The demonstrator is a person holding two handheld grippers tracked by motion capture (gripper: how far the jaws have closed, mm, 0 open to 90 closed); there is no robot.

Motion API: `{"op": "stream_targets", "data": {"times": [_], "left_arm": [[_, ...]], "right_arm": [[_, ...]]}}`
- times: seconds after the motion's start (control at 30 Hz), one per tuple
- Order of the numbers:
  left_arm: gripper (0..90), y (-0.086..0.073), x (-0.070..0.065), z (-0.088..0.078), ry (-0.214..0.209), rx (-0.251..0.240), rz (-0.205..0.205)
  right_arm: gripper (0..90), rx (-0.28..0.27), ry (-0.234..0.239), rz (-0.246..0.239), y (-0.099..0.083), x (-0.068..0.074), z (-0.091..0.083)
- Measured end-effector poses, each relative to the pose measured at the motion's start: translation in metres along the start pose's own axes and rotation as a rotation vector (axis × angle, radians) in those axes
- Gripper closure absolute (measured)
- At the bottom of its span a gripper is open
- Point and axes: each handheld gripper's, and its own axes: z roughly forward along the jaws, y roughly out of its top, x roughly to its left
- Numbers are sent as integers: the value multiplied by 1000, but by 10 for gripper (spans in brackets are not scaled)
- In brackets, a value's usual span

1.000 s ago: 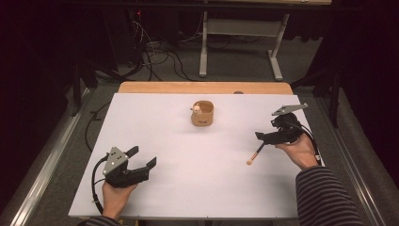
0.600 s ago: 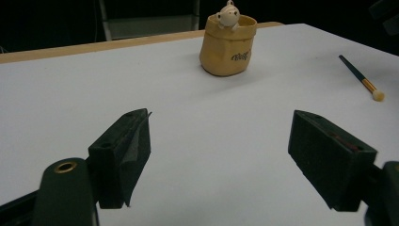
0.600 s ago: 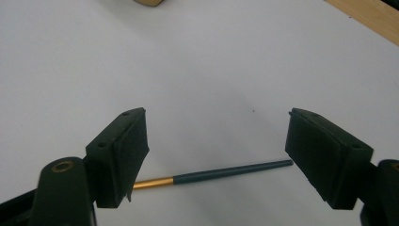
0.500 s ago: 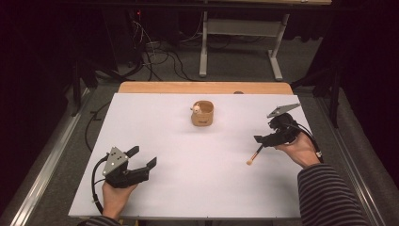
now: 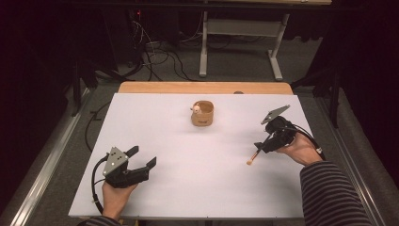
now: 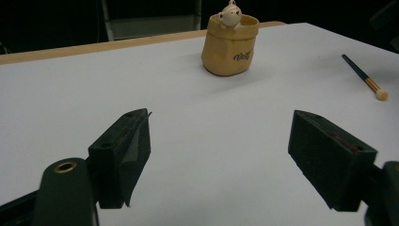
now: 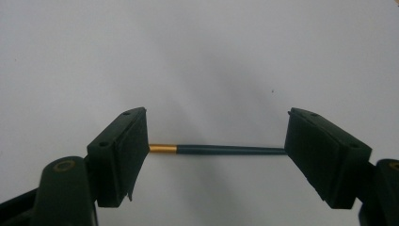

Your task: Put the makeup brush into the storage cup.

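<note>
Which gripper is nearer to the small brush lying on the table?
Right. The right gripper hovers over the brush, open jaws straddling its handle; the left gripper waits far across the table.

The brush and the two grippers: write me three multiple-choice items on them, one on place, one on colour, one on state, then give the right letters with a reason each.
1. Where does the brush lie on the table?
A. inside the pot
B. flat on the white top, under the right gripper
C. beside the left gripper

2. What colour is the band near the brush's tip?
A. gold
B. red
C. white

3. How do the jaws of the right gripper stand?
A. shut on the brush
C. shut on nothing
B. open, with the brush lying across the gap between them

Answers:
1 B: the high view shows it on the white top, its handle end under the right gripper, well apart from the pot and the left gripper.
2 A: the right gripper view shows a gold band on the dark handle.
3 B: the right gripper view shows both jaws wide apart with the handle spanning the gap.
</note>
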Motion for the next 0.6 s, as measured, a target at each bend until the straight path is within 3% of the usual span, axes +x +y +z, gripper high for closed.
{"op": "stream_targets", "data": {"times": [0.43,0.6], "left_arm": [[224,0,0,-1,18,-5,-3],[223,0,0,-2,19,-6,-1]], "right_arm": [[233,68,4,-59,-4,-3,11],[236,113,45,-69,-5,-1,21]]}}
